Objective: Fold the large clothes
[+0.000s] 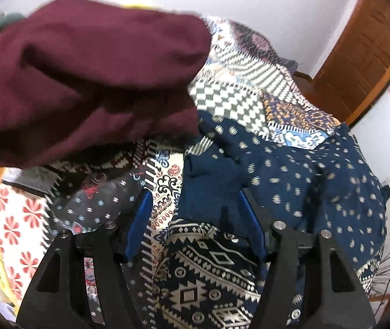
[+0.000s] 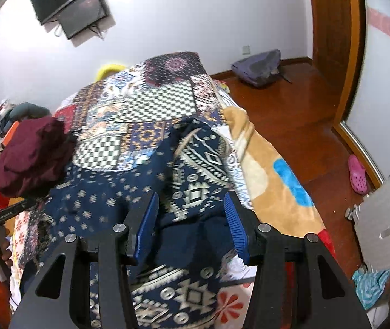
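Nearest in the left wrist view, the left tool stands with its blue pads apart; a fold of the navy patterned garment lies against the pad at 3 o'clock, while the pad at 9 o'clock is clear of it, so nothing is pinched. In the right wrist view the right tool also has its pads apart, with a bunched ridge of the same garment between them; whether they press on it I cannot tell.

The garment lies in a heap on the bed, spreading from 6 o'clock toward the centre over the patchwork cover. A maroon cloth hangs close at 10 o'clock in the left view.

To do this step well, I would find a true hem or corner with each tool rather than a mid-cloth bunch, close firmly, then lift and draw both apart evenly so the garment spreads flat, keeping clear of the maroon cloth.
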Available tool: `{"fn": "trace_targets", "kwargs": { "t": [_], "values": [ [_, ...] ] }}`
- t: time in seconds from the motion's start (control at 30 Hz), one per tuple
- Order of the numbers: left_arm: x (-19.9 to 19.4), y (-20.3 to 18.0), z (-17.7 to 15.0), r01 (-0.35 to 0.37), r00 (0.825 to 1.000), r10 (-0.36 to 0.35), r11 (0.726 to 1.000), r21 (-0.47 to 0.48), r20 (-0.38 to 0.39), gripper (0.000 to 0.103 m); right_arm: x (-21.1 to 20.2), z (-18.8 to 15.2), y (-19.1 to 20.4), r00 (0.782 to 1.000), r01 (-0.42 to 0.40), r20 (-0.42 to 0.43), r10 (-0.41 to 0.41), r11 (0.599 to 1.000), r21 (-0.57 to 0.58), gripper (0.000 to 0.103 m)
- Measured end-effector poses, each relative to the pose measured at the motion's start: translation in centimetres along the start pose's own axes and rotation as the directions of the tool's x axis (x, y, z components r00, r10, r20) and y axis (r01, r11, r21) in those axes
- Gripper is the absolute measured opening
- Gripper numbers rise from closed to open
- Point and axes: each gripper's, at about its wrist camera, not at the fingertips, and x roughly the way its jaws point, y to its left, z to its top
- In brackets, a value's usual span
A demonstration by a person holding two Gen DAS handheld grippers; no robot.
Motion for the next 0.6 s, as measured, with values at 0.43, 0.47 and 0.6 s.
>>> {"fn": "trace_targets", "kwargs": {
  "t": [0.43,0.47,0.6],
  "values": [
    [7.0,0.1,1.8,0.042,0.995,-0.045,0.998,-0.039,-0.088,0.063,7.3,1.0,-3.6,0.988,-0.047,-0.139,0.067,0.989,0.142,0.046],
    [7.2,0.1,1.9,0.052,0.995,-0.055,0.998,-0.039,-0.086,0.063,7.6,1.0,-3.8,0.986,-0.068,-0.139,0.09,0.985,0.161,0.046],
    [8.0,0.1,2.4,0.089,0.991,-0.093,0.995,-0.054,-0.091,0.063,8.7,1.3,-3.9,0.975,-0.122,-0.162,0.154,0.974,0.188,0.046]
  ]
}}
